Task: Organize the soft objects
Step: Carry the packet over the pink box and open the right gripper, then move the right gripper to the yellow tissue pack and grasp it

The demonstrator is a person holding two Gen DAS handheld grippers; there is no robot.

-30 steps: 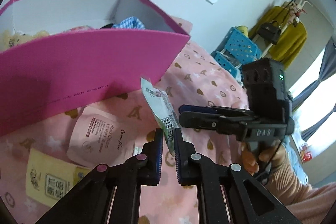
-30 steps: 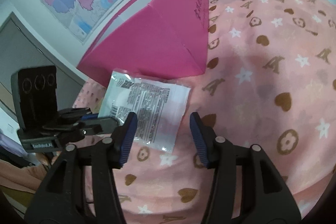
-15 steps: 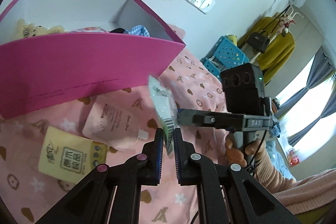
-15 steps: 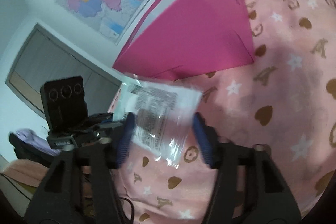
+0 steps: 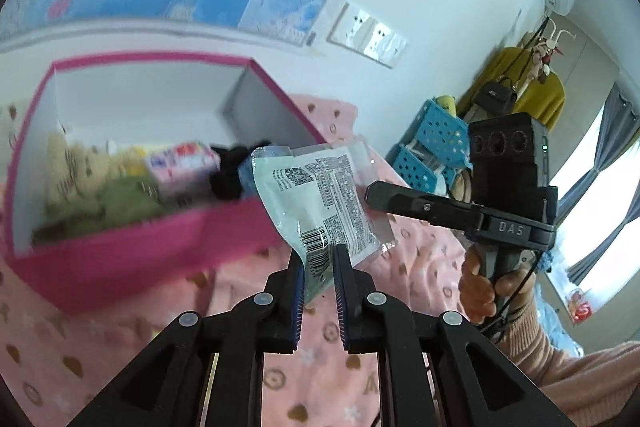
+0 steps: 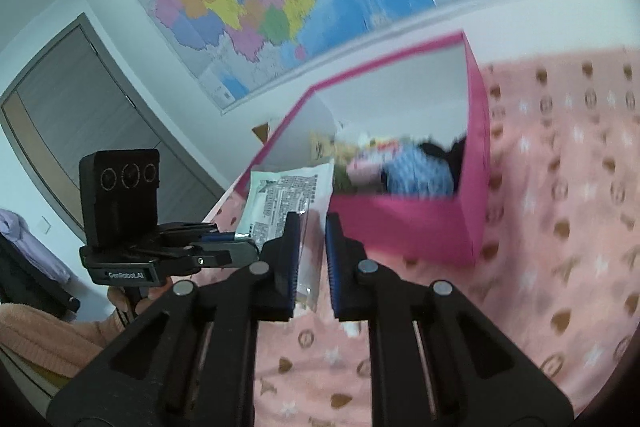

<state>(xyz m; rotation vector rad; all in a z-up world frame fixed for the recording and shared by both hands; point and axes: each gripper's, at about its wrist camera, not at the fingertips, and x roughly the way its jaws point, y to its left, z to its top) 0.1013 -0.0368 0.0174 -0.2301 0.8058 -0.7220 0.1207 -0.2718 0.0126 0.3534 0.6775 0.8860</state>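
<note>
Left wrist view: the left gripper (image 5: pixel 319 259) is clamped on the bottom corner of a clear printed packet (image 5: pixel 320 203), which rises tilted from the jaws. Beyond and to the left of them sits the open pink box (image 5: pixel 140 251), already holding blurred soft things, on a pink patterned blanket (image 5: pixel 416 275). Right wrist view: the right gripper (image 6: pixel 308 227) has its 2 jaws pinched on the same packet (image 6: pixel 288 195) by its clear edge; the box (image 6: pixel 420 227) lies just beyond and right of them.
</note>
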